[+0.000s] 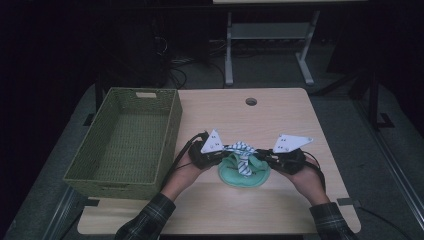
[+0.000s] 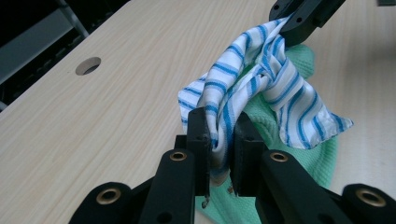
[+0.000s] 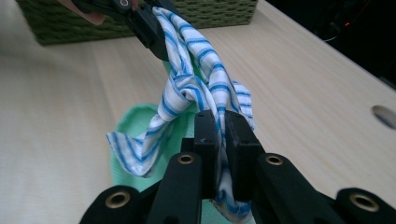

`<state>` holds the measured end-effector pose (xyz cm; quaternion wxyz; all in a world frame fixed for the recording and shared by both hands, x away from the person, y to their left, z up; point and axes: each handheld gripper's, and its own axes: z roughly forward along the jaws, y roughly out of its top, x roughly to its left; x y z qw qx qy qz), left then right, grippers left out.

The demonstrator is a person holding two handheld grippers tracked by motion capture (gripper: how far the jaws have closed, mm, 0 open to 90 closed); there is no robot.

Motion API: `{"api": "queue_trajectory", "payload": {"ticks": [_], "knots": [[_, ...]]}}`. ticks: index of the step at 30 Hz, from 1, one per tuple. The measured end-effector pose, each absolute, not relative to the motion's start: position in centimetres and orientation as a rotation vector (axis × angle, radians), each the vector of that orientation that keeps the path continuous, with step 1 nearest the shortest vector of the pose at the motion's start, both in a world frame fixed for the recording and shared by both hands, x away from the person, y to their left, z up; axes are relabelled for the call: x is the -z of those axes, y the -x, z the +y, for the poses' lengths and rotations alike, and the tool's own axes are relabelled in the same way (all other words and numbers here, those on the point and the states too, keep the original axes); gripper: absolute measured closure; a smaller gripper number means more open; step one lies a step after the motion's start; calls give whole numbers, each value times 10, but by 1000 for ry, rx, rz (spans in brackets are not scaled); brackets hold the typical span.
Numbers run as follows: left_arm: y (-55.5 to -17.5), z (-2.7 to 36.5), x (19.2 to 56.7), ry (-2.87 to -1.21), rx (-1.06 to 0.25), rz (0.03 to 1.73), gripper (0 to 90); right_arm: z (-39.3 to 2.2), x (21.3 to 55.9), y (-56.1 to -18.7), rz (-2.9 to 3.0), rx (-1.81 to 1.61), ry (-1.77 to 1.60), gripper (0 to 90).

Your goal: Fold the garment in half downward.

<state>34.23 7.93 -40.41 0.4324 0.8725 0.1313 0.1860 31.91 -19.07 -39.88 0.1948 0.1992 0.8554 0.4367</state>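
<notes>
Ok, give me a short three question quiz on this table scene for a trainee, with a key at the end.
1. True or false: both grippers are shut on the striped cloth.
2. What lies under the striped cloth? A) a red plate B) a green cloth C) a book
3. On which side of the table does the basket stand, seen from the high view?

Key: 1 true: the left gripper and the right gripper each pinch one end of it. 2 B. 3 the left side.

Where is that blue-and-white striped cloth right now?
In the high view the blue-and-white striped cloth hangs between the left gripper and right gripper, each shut on one end, just above the crumpled green cloth, right of the woven basket.
</notes>
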Motion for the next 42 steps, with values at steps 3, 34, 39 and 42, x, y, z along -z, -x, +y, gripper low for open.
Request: {"api": "queue_trajectory", "payload": {"ticks": [3, 34, 39, 42], "knots": [[-340, 81, 413, -2193, -479, 295, 781, -189, 408, -316, 2387, -1197, -525, 841], [-291, 106, 427, -2261, -120, 306, 513, -190, 444, -259, 2625, -1344, -507, 593], [-295, 102, 411, -2202, -119, 318, 569, -197, 428, -264, 2573, -1428, -545, 602], [-301, 92, 409, -2209, -95, 343, 690, -197, 425, -274, 2558, -1437, -575, 687]]}}
